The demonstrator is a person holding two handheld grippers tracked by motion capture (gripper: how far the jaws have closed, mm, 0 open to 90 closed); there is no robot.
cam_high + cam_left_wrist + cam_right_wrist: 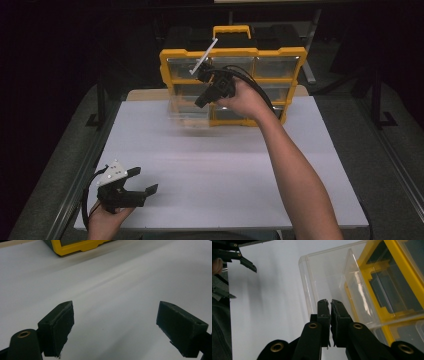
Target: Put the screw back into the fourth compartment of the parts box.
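Two grippers work over the white table (215,185). Clamped nearly shut, the right gripper (330,302) pinches the wall of a clear plastic drawer (329,272), held partly out of the yellow organizer (280,52) at the table's far edge. Nearby, neighbouring clear drawers sit in their yellow frame. Well apart, the left gripper (115,322) rests near the front corner, jaws spread wide and holding nothing.
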